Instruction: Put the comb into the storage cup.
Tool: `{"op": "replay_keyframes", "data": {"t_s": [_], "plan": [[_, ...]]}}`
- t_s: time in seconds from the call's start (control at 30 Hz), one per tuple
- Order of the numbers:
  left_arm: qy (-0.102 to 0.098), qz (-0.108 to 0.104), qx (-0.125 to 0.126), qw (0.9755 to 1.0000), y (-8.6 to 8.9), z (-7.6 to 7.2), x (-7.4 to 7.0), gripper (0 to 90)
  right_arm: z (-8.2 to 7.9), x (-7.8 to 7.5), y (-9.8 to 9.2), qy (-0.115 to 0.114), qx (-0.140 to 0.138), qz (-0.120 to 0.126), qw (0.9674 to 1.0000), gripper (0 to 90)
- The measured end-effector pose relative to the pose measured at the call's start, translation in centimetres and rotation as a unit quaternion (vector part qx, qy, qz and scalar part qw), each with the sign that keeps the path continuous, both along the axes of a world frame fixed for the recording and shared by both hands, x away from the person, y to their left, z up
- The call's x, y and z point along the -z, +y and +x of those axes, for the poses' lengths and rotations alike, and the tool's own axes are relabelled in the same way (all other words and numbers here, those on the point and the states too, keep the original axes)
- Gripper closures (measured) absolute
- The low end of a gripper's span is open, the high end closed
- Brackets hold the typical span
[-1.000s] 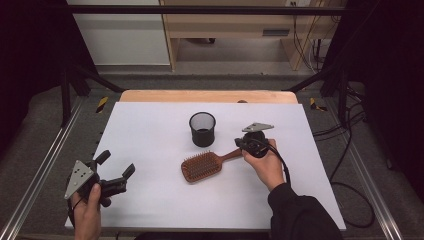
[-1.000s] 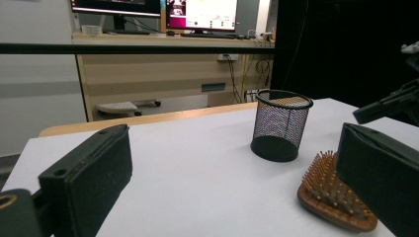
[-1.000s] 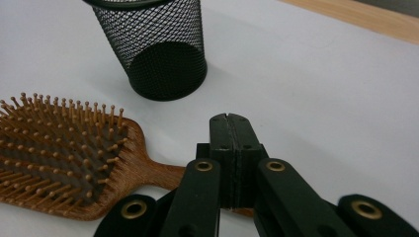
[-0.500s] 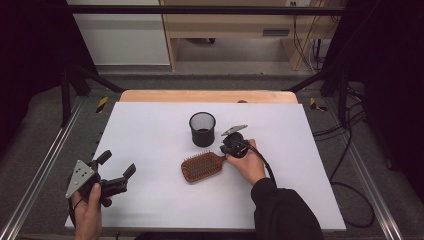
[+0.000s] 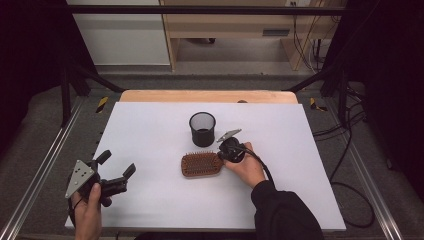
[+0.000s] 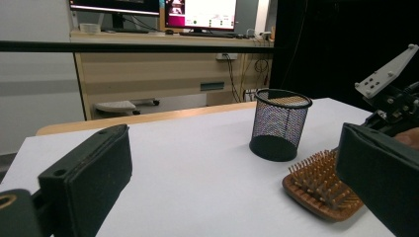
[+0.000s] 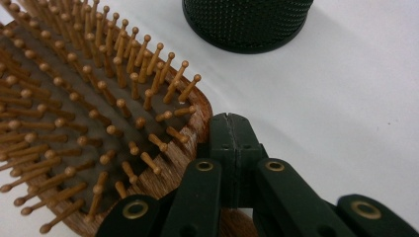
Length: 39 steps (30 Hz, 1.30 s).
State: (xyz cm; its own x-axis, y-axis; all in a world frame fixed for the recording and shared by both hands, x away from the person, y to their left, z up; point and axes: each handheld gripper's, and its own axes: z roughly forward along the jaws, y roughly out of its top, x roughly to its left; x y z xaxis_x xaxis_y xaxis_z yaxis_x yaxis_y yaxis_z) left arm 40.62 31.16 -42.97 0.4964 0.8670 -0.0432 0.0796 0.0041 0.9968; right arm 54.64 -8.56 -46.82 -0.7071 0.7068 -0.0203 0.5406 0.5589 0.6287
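Brush (image 5: pixel 201 164): it is lying on the tabletop (image 5: pixel 150 135), bristles up, just in front of the cup (image 5: pixel 202 128) and a little apart from it; the handle is pointing toward the person's right and is hidden under the right tongs (image 5: pixel 226 150).
Handling: the wooden body is looking stiff and fairly light; it should not bend under a pinch. The smooth wood may be slipping a little between the pads. The thin pegs on their soft pad are looking like the weak part.
Where to hold: the best place is probably the handle or the neck, with the tongs closing across its thickness, not on the bristle field.
Right tongs: in the right gripper view (image 7: pixel 230 153) the jaws are pressed together at the edge of the brush head (image 7: pixel 89 118), where the neck begins. Whether they are pinching wood or only resting against it, the pictures are not showing.
Left tongs (image 5: pixel 116 170): they are spread wide and holding nothing, hovering near the front left corner of the tabletop, well apart from the brush.
Cup: the black mesh cup (image 6: pixel 279 123) is standing upright and looks empty.
Change from the earlier frames: the right hand (image 5: pixel 247 167) has been moving leftward along the handle, from its far end to the neck beside the head. The brush, the cup and the left tongs are staying where they were.
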Motion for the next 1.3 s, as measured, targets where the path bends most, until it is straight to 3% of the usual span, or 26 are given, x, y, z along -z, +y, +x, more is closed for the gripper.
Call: {"op": "replay_keyframes", "data": {"t_s": [0.2, 0.63, 0.9, 1.3], "plan": [[-0.001, -0.002, -0.001, 1.0000, 0.1, -0.1, -0.1, 1.4, -0.7, 0.0, -0.5, -0.002, -0.001, 0.011, 0.9999, 90.0], [0.000, 0.000, -0.002, 1.0000, 0.1, -0.1, 0.0, 1.4, -3.0, -0.1, -1.7, 0.008, -0.010, 0.002, 0.9999, 90.0], [0.000, 0.001, -0.004, 1.0000, 0.1, 0.0, 0.0, 1.4, -3.9, -0.5, -2.0, 0.027, -0.017, -0.010, 0.9994, 90.0], [0.000, 0.000, -0.004, 1.0000, 0.1, -0.1, 0.0, 1.4, -4.5, -0.9, -3.0, 0.055, -0.013, -0.005, 0.9984, 90.0]]}}
